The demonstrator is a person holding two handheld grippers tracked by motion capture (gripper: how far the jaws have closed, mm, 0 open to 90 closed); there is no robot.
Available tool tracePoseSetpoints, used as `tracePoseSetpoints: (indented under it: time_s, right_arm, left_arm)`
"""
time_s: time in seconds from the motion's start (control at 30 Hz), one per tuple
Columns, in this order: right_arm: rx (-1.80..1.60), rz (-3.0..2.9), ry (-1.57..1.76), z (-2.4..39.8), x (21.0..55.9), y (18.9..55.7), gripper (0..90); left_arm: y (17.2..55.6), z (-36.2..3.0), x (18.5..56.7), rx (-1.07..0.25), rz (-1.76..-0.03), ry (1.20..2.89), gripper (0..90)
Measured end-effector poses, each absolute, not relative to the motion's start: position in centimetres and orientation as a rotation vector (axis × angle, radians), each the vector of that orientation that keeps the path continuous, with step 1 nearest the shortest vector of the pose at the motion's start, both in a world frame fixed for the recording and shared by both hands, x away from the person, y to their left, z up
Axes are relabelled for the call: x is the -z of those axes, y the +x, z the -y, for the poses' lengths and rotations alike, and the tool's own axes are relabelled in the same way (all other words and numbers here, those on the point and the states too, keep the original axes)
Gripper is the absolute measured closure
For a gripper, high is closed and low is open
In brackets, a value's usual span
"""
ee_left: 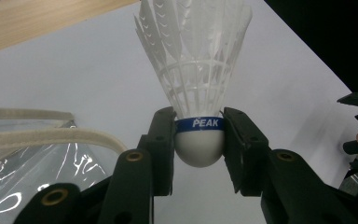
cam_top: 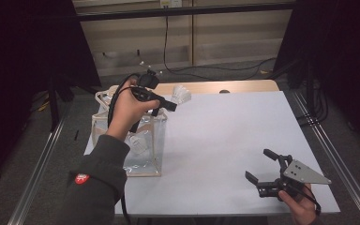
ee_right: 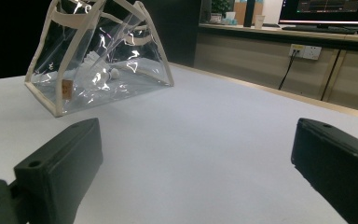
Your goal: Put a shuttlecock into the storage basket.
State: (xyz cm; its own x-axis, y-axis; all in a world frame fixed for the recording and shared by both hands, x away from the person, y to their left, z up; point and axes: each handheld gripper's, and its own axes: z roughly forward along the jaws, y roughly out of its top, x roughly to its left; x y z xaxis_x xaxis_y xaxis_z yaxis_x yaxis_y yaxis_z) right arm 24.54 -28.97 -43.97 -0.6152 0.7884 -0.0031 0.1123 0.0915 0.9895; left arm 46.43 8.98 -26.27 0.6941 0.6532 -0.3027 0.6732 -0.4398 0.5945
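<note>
Above the far left part of the white tabletop point(cam_top: 225, 136), the left gripper point(ee_left: 199, 140) is clenched on a white feathered shuttlecock with a blue band marked PEAK point(ee_left: 196, 84). Both black pads press the rounded cork base from opposite sides, at and just below the band, so the fragile feather skirt stays free and points away from the hand. In the high view the same gripper point(cam_top: 171, 104) is held raised beside the open top of a clear plastic bag with cream fabric trim and handles point(cam_top: 143, 150), a position that suits either lifting a shuttlecock out or lowering one in; which of the two cannot be told. A second white shuttlecock point(ee_right: 98, 70) lies inside the bag, resting on its bottom. At the near right edge of the table, the right gripper point(cam_top: 267, 166) is released, its jaws standing wide apart with nothing between them, well apart from the bag and apparently idle.
</note>
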Motion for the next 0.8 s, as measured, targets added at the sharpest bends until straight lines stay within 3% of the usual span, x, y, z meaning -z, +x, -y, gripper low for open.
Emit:
tracePoseSetpoints:
  time_s: [0.8]
  right_arm:
    - [-1.567,-1.816,0.884,29.0,43.9,24.5,1.9]
  left_arm:
    - [46.6,-10.4,25.8,0.005,-1.030,2.176,65.3]
